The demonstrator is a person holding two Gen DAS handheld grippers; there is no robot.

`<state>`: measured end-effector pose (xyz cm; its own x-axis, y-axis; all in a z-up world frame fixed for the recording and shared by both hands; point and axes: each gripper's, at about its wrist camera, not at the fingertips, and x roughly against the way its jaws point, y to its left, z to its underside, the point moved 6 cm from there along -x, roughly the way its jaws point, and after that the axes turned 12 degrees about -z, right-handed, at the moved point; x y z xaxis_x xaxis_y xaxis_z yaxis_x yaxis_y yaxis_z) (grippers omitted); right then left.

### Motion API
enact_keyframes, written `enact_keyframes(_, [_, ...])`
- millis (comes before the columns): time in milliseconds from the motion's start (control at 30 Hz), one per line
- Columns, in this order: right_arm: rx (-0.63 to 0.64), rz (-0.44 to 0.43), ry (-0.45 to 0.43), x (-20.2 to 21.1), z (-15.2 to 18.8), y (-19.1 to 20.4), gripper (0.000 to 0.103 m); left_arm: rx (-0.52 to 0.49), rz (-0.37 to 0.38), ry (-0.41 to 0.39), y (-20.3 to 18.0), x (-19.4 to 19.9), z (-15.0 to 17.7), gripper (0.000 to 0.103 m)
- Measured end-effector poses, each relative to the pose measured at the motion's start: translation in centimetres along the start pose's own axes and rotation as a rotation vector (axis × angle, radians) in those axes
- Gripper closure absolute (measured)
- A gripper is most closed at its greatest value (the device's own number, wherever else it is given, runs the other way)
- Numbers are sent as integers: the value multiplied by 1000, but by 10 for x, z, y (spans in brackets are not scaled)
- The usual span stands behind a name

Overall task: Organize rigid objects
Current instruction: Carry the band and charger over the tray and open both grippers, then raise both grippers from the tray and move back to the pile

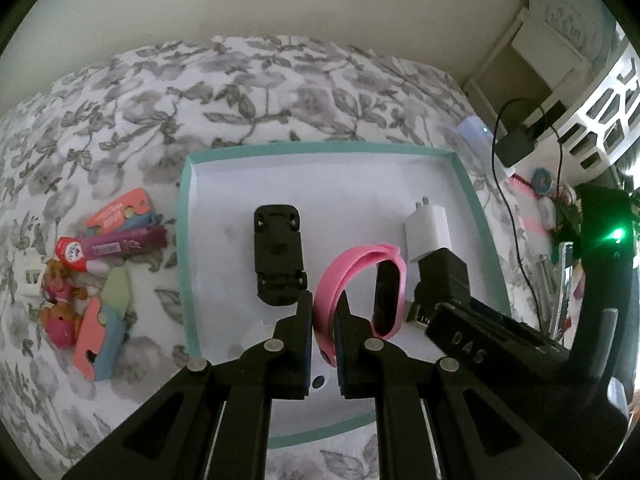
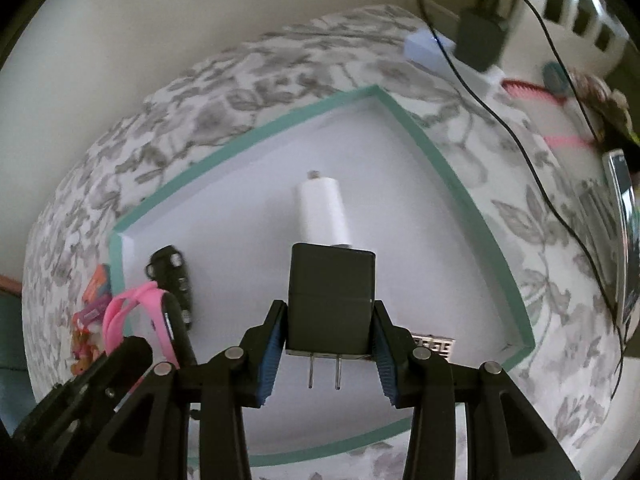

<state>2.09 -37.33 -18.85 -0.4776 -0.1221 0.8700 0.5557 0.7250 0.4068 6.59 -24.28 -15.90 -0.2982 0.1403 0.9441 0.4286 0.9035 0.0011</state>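
A: Pinching the pink band (image 1: 352,276) with the left gripper (image 1: 324,304), pads pressed together on the strap, holding it low over the near middle of the teal-rimmed tray (image 1: 186,240).

B: Clamping the black charger (image 2: 332,300) in the right gripper (image 2: 330,328), jaws partly spread to its width, blue pads (image 2: 272,344) pressing on both flanks, prongs pointing back toward the camera.

A: Hovering over the tray's near right part, going by the left wrist view, with that charger (image 1: 442,276) sitting just beside the band's dark screen.

B: Lying flat beyond the black charger, toward the tray's far right corner: a white charger (image 2: 324,212), prongs aimed at the far rim.

A: Resting flat on the tray's left half, apart from the left rim: a black clip-like piece (image 1: 278,256). Cannot tell exactly what.

B: Peeking out from under the right gripper near the tray's right rim: a small patterned card (image 2: 434,346).

A: Sitting on the floral bedspread (image 1: 240,92) outside the tray's left rim: a cluster of colourful toys (image 1: 92,280).

B: Trailing across the bedspread past the tray's right rim: a thin black cable (image 2: 532,168).
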Motion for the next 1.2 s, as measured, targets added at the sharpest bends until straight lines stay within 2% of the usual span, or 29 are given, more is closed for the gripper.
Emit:
enact_keyframes(333, [-10,24,34,-10,4,-7,59,-52,-35,67,-11,-23,13,93])
enact_keyframes(433, [-12,23,39,-11,3,-8,59,-57,-33,82,-13,-26,15,87])
enact_keyframes(533, [-7,28,50,-13,3,-8,56,-66,-71,88,-12,-27,14,71])
enact_keyframes(567, [-17,27,54,-15,3,-9,55,-69,-86,91,-11,-27,15,60])
enact_keyframes(633, [-31,31,59,-17,3,-12,50,-68,-99,95,-9,-29,14,45])
enact_keyframes(667, [-36,31,58,-17,3,-13,46,-64,-101,98,-9,-29,14,43])
enact_keyframes(800, [-37,32,55,-15,3,-12,44,-70,-101,88,-10,-27,12,43])
enact_keyframes(833, [-31,35,51,-14,2,-11,44,-71,-99,83,-11,-25,11,40])
enact_keyframes(967, [-15,50,10,1,-4,-8,29,-59,-90,53,-8,-15,6,25])
enact_keyframes(1133, [11,39,-67,24,-14,0,19,-30,-94,-6,2,2,-5,21])
enact_keyframes(1200, [26,39,-94,31,-17,5,14,-15,-108,-30,9,8,-9,9])
